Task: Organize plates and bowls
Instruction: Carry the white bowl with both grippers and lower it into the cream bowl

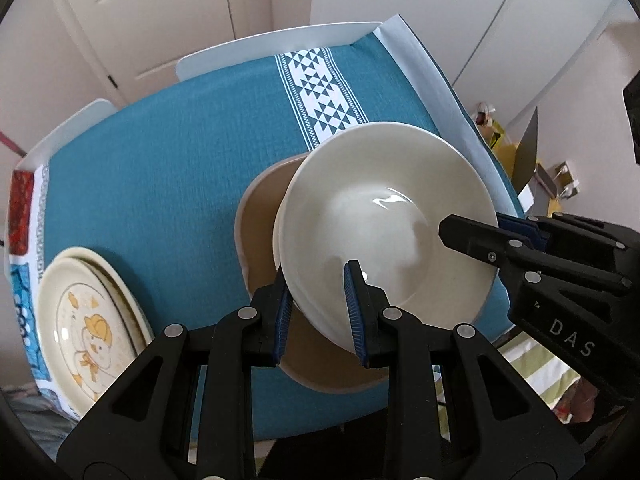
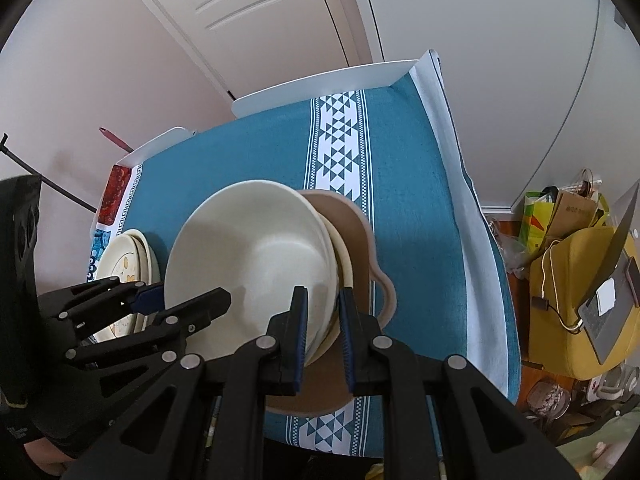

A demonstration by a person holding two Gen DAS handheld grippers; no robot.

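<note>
Over teal tablecloth [image 1: 160, 168] — both grippers steeply down, left gripper [image 1: 320, 312] and right gripper [image 2: 323, 332] fingers clamping cream bowl [image 1: 384, 216] rim.

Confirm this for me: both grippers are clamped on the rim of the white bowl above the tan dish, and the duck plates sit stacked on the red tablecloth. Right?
Not quite. The tablecloth is teal with a white patterned band, not red, as the left wrist view shows. The rest holds: the left gripper and right gripper both clamp the rim of the white bowl above the tan dish, and the duck plates are stacked.

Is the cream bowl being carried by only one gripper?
No: the left gripper and the right gripper each clamp the rim of the cream bowl from opposite sides, over the brown dish.
</note>
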